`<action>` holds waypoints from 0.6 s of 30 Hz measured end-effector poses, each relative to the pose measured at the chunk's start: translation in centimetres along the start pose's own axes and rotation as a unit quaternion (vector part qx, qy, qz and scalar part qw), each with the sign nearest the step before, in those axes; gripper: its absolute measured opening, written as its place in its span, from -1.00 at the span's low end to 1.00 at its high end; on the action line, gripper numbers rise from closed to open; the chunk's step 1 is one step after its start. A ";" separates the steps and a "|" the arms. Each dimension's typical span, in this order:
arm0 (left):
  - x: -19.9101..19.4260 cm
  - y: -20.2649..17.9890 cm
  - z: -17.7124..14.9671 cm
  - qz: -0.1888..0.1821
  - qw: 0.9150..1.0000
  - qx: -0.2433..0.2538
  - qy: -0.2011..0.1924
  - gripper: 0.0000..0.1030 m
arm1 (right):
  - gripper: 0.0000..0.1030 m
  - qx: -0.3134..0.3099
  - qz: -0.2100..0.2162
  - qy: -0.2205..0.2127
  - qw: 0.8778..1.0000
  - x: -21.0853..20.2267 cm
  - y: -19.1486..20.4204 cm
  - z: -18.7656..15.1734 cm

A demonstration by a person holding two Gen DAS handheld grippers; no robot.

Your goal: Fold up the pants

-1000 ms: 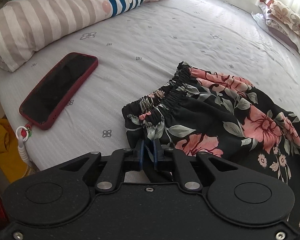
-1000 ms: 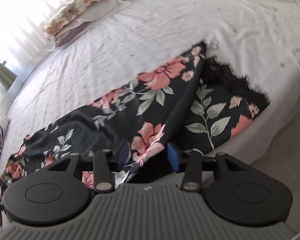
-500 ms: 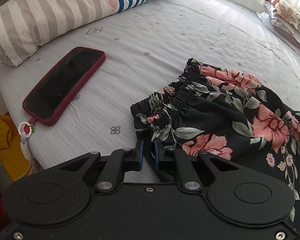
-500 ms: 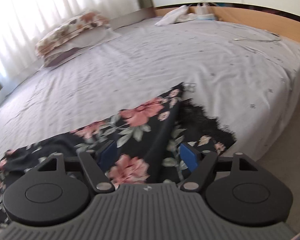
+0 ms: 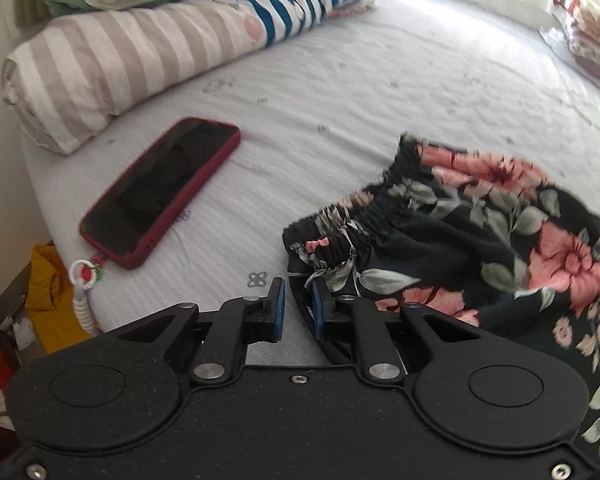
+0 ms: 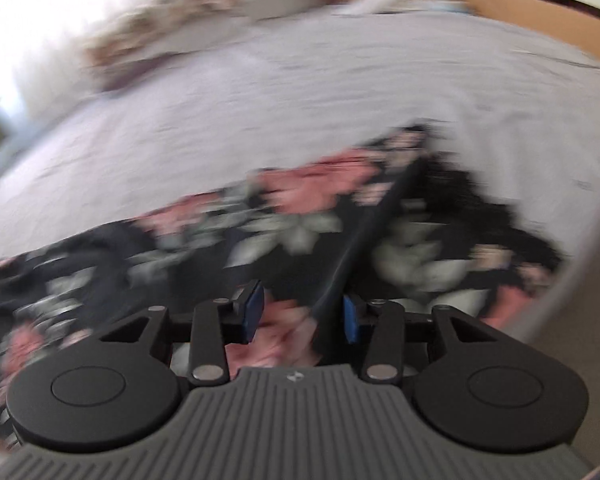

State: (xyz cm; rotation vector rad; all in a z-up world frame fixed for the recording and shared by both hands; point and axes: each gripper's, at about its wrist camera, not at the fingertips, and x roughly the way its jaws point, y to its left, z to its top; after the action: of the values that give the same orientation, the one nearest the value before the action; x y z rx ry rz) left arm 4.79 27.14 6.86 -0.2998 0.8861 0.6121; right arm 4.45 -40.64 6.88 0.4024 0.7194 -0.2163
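Black floral pants [image 5: 480, 240] lie on the white bed, the elastic waistband [image 5: 352, 224] bunched toward the left. My left gripper [image 5: 299, 309] is open with a small gap, right at the waistband's near corner; no cloth shows between its pads. The right wrist view is blurred by motion. There the pant legs [image 6: 300, 228] spread across the bed with a raised fold running to the hem. My right gripper [image 6: 300, 314] is open wide just above the fabric, holding nothing.
A phone in a red case [image 5: 160, 190] with a charm lies left of the waistband. A striped bolster [image 5: 120, 64] and folded bedding sit behind it. A floral pillow [image 5: 588, 28] lies at the far right. The bed edge is close on the left.
My left gripper has opened and let go of the waistband corner, and drawn back slightly. My right gripper, open throughout, is swinging over the pant legs.
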 end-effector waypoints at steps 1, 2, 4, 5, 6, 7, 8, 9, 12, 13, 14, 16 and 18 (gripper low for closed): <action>-0.7 0.0 -0.1 -0.002 1.000 -0.009 -0.013 -0.69 | 0.19 0.011 0.022 -0.003 1.000 -0.4 -0.2 0.0; -1.6 -0.1 -0.3 -0.003 0.999 -0.019 -0.030 -0.63 | 0.21 0.028 0.028 -0.007 0.999 -0.7 -0.6 0.0; -3.7 -0.6 -1.0 -0.018 0.997 -0.020 -0.072 -0.46 | 0.21 0.059 0.010 -0.019 0.998 -1.6 -1.6 0.0; -4.7 -1.0 -1.3 -0.025 0.995 -0.016 -0.093 -0.32 | 0.21 0.065 0.004 -0.025 0.998 -1.9 -2.0 0.0; -5.6 -1.5 -1.7 -0.033 0.993 -0.011 -0.111 -0.29 | 0.21 0.064 -0.007 -0.030 0.997 -2.1 -2.1 -0.1; -6.4 -2.1 -2.1 -0.044 0.991 -0.003 -0.125 -0.29 | 0.21 0.060 -0.026 -0.032 0.997 -2.1 -2.2 -0.1; -7.1 -2.8 -2.6 -0.059 0.989 0.009 -0.134 -0.29 | 0.21 0.057 -0.048 -0.030 0.997 -1.9 -2.2 0.0; -7.5 -3.5 -3.0 -0.076 0.987 0.023 -0.138 -0.29 | 0.21 0.058 -0.067 -0.030 0.996 -1.5 -2.1 0.1; -7.6 -5.8 -4.3 -0.112 0.985 0.059 -0.122 -0.29 | 0.21 0.074 -0.101 -0.043 0.991 0.3 -1.4 0.5; -7.2 -6.7 -5.0 -0.119 0.984 0.066 -0.113 -0.29 | 0.21 0.066 -0.114 -0.050 0.990 0.9 -0.8 0.8; -6.8 -7.3 -5.5 -0.122 0.985 0.072 -0.102 -0.30 | 0.21 0.044 -0.119 -0.059 0.990 1.4 0.7 0.9; -5.8 -8.3 -6.4 -0.128 0.986 0.079 -0.075 -0.31 | 0.21 -0.026 -0.083 -0.069 0.994 1.9 4.2 0.9; -5.2 -9.0 -7.1 -0.134 0.986 0.085 -0.059 -0.30 | 0.27 -0.106 -0.019 -0.071 0.992 1.5 7.6 0.4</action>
State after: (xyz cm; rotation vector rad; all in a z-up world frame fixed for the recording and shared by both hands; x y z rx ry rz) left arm 3.34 14.65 6.69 -0.2211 0.7625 0.2996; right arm 8.26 -34.01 8.28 0.1685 0.6027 -0.2009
